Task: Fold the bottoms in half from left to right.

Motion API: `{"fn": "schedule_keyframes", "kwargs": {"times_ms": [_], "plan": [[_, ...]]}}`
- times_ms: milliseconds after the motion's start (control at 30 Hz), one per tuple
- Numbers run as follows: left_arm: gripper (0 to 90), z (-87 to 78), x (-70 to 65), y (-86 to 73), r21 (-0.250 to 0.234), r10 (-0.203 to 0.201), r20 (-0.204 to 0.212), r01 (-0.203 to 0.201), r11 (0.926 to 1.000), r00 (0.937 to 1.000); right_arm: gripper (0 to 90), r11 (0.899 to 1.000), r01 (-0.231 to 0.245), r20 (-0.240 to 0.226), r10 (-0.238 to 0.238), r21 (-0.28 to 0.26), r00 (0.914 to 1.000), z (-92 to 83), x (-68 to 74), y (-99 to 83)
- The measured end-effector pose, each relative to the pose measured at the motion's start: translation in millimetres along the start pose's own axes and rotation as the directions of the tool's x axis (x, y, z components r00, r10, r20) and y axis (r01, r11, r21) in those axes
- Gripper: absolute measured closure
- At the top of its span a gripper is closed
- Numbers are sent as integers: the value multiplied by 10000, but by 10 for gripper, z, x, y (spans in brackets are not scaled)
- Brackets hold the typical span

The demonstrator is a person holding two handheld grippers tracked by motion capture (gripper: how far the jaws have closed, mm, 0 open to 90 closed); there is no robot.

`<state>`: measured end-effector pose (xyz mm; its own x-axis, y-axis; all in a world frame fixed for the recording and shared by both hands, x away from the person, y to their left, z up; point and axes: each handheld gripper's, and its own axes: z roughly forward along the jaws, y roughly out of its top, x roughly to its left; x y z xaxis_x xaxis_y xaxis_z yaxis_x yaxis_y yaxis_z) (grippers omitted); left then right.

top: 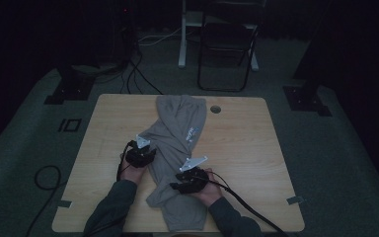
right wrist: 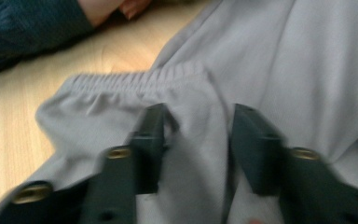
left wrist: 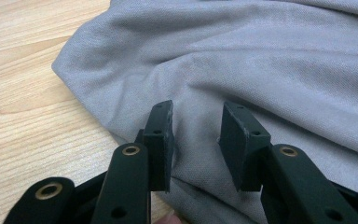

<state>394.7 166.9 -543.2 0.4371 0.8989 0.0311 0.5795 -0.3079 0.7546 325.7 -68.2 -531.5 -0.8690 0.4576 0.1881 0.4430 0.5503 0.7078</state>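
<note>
On your counter (top: 246, 133): one grey garment (top: 177, 133), rumpled, lying mid-counter from far edge to near. Your left claw (left wrist: 196, 140) stands open at its left edge; your right claw (right wrist: 198, 149) open over fabric near the waistband (right wrist: 135, 79).

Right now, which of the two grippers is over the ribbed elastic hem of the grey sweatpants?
The right gripper: its jaws straddle a fold beside the ribbed hem. The left gripper faces plain, smooth fabric at the sweatpants edge.
</note>
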Motion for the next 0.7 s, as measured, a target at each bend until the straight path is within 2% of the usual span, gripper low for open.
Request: {"fn": "schedule_keyframes", "kwargs": {"times_ms": [33, 100, 233, 333, 433, 467, 533, 600, 667, 700], "plan": [[657, -1, -3, 0, 4, 12, -44, -12, 10000, 10000, 791, 9999, 163, -194, -163, 48, 9997, -29, 24, -18], [661, -3, -9, 0, 22, 73, -82, -73, 10000, 9999, 863, 9974, 681, -131, -678, 217, 9976, -107, 105, -47], [661, -3, -7, -1, 13, 17, -69, -16, 10000, 10000, 876, 9884, 1497, -153, -1494, 252, 9887, -320, 244, -147], [661, -5, -6, -2, 25, -10, -72, 10, 10000, 10000, 877, 9834, 1800, -101, -1798, 231, 9836, -511, 307, -270], [661, -4, -5, -2, 16, -24, -61, 24, 10000, 10000, 879, 9755, 2149, 118, -2157, 478, 9764, -685, 345, -427], [661, -4, -5, -2, 16, -24, -61, 24, 10000, 10000, 879, 9755, 2149, 118, -2157, 478, 9764, -685, 345, -427], [661, -6, -4, -3, 17, -2, -3, 2, 10000, 10000, 880, 9719, 2286, 146, -2298, 561, 9731, -809, 368, -549], [661, -8, -11, -5, 28, 22, 4, -22, 10000, 10000, 868, 9696, 2377, -37, -2379, 576, 9713, -866, 384, -601], [661, -8, -11, -5, 22, 20, 0, -20, 10000, 10000, 757, 9671, 2490, -480, -2466, 527, 9679, -891, 382, -627], [661, -8, -9, -5, 18, -3, 8, 3, 10000, 10000, 699, 9675, 2496, -480, -2476, 415, 9677, -899, 379, -631]]}}
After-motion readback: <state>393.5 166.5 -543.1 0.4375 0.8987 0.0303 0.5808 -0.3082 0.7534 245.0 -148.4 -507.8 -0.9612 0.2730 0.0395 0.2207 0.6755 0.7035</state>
